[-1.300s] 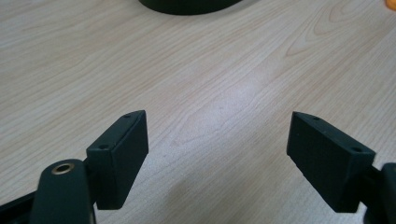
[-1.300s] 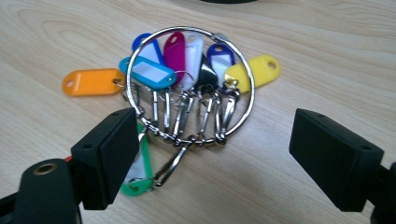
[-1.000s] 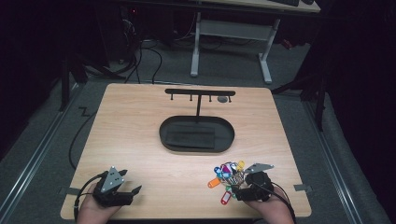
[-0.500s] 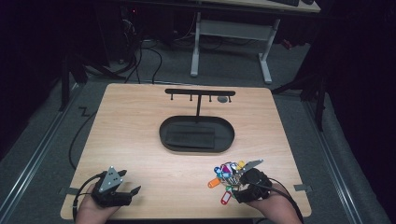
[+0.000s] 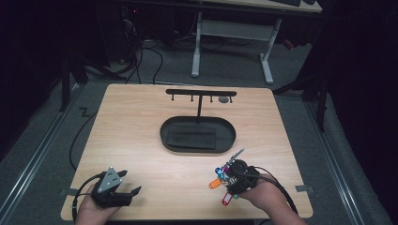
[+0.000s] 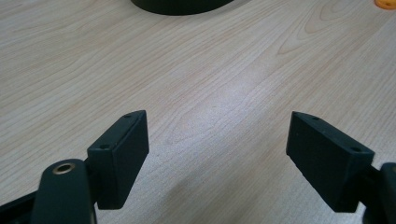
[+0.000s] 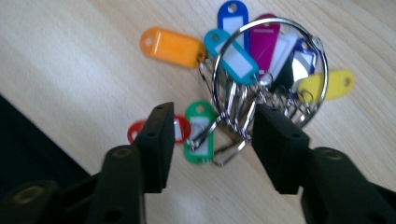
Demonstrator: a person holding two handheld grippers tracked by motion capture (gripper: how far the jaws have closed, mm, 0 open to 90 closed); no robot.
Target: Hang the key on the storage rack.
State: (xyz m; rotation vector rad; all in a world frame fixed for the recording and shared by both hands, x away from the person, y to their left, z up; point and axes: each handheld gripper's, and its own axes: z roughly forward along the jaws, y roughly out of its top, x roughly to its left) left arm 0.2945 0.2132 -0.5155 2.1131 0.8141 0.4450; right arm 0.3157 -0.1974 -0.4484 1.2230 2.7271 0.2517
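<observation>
Right claw (image 7: 210,135) slides in over the key-tag bunch (image 7: 261,79) below the black tray (image 5: 197,135), jaws closing around its rings, not yet gripping.

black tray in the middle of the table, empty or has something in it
Empty. In the high view the black tray shows just its dark flat floor inside the rim; the key ring lies outside it, near the right gripper.
</observation>
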